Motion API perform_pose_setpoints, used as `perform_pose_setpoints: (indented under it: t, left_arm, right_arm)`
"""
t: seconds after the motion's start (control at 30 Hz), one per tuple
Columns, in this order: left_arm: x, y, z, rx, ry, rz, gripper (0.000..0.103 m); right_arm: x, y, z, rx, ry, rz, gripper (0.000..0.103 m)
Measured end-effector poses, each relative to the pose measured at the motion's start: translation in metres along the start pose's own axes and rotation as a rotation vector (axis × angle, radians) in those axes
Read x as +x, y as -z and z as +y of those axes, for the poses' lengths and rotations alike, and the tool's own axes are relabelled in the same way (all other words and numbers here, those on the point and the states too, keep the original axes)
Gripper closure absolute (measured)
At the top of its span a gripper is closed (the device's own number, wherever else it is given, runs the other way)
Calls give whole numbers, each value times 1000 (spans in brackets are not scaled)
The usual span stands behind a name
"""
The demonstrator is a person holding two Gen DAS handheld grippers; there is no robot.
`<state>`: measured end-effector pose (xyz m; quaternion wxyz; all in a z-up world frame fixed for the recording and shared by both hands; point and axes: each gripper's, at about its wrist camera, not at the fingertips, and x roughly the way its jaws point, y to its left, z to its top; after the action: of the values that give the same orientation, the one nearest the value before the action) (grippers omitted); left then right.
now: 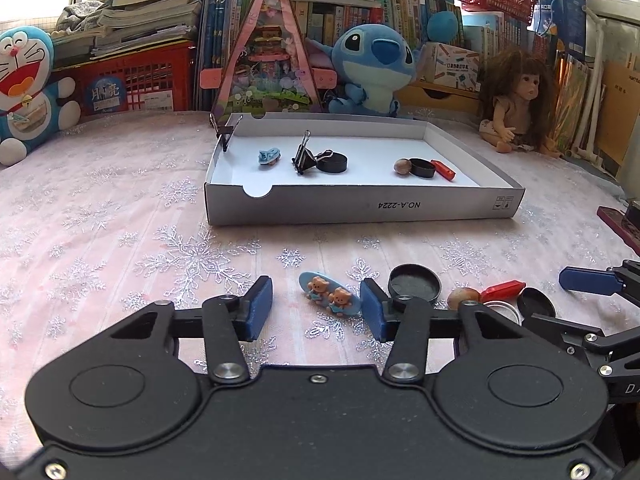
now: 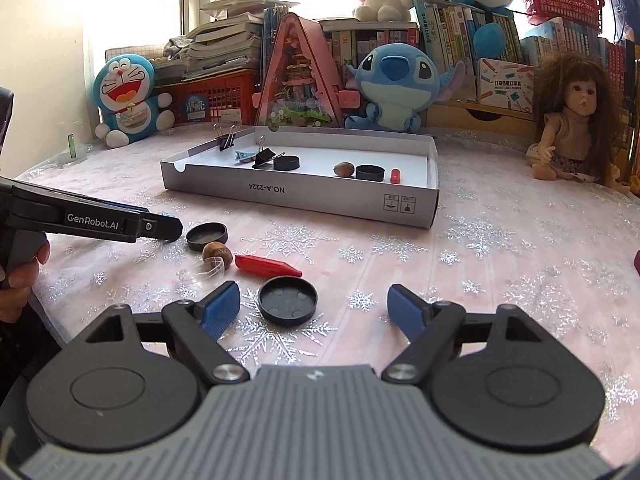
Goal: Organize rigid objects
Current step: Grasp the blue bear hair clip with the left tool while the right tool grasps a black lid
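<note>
The left claw [image 1: 316, 307] stands part-closed around a blue hair clip with two little bears [image 1: 330, 298]. Its right pad looks to be at the clip's end, while a clear gap shows at the left pad, so the clip lies on the table [image 1: 120, 216] and is not yet gripped. The clip lies slantwise between the pads. If they meet it at its rounded ends it may swivel, or skid off over the cloth, and the raised bears give an uneven face to pinch.

Just to its right sit a black round lid [image 1: 414, 282], a nut [image 1: 462, 298] and a red whistle-like piece [image 1: 502, 290]. A clip pushed sideways could knock into the lid.

The right claw [image 2: 314, 310] is wide and empty, with another black lid [image 2: 287, 299] lying between its fingers untouched. It is close by the left claw, so the two could collide on a lift.

Beyond stands the white cardboard tray [image 1: 360, 208], already holding like pieces. A clip held loosely might catch the tray's near wall and drop short.
</note>
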<state>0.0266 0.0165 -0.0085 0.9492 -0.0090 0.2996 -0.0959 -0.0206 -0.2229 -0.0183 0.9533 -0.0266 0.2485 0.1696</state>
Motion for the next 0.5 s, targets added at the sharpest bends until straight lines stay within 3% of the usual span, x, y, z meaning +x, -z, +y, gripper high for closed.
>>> perform_pose_setpoints:
  t: [0.3,0.47,0.5]
  left_arm:
    - [0,0,-1,0,-12,-7,82]
    - [-1,0,1,-10,-6,-6,88]
    - [-1,-1,1,-12,-5,-6,89]
  right_arm:
    - [-2,1,5,-7,-29,-14,16]
    - [-5,2,8,-16,-41,-19,31]
    - [-5,2,8,-17,-43,-17,40]
